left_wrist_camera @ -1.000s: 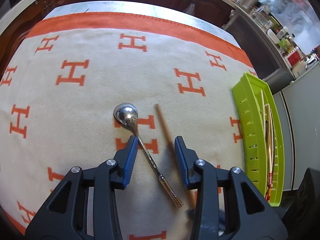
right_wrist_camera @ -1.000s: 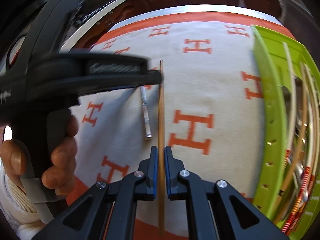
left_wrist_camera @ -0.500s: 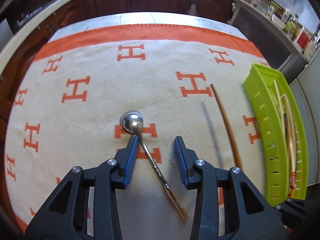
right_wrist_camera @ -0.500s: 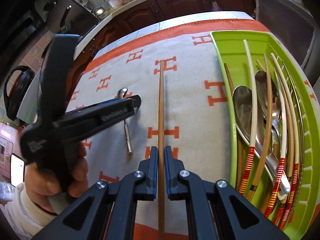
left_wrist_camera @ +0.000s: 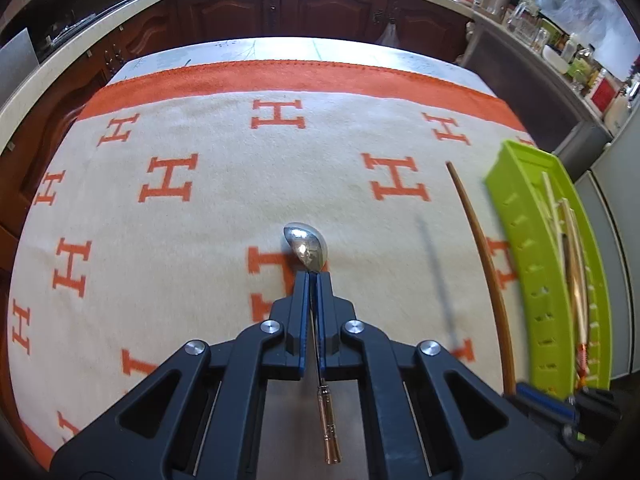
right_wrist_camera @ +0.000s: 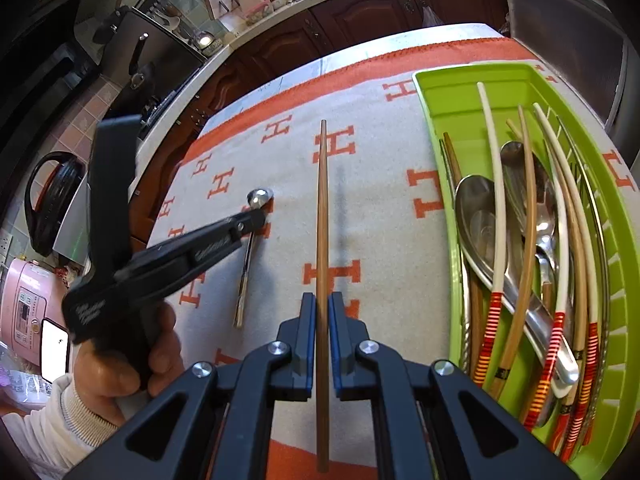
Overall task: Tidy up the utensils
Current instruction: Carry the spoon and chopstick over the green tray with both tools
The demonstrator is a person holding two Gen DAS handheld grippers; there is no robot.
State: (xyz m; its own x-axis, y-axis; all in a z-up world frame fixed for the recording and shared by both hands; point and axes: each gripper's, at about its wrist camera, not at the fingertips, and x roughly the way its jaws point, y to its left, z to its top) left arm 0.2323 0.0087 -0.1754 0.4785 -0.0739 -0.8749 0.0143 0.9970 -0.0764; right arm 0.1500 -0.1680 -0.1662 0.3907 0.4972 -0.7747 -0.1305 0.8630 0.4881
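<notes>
Right now my left gripper (left_wrist_camera: 314,280) pinches the spoon (left_wrist_camera: 306,245) by its neck on the blanket (left_wrist_camera: 200,240), while my right gripper (right_wrist_camera: 322,312) clamps a chopstick (right_wrist_camera: 322,216) raised beside the green tray (right_wrist_camera: 624,280), crowded with cutlery.

We see a steel spoon (left_wrist_camera: 307,246) at frame centre, bowl pointing up-frame, and a brown chopstick (right_wrist_camera: 322,240) running straight up the centre. At right, a green tray (right_wrist_camera: 436,128) holds spoons and striped chopsticks.
</notes>
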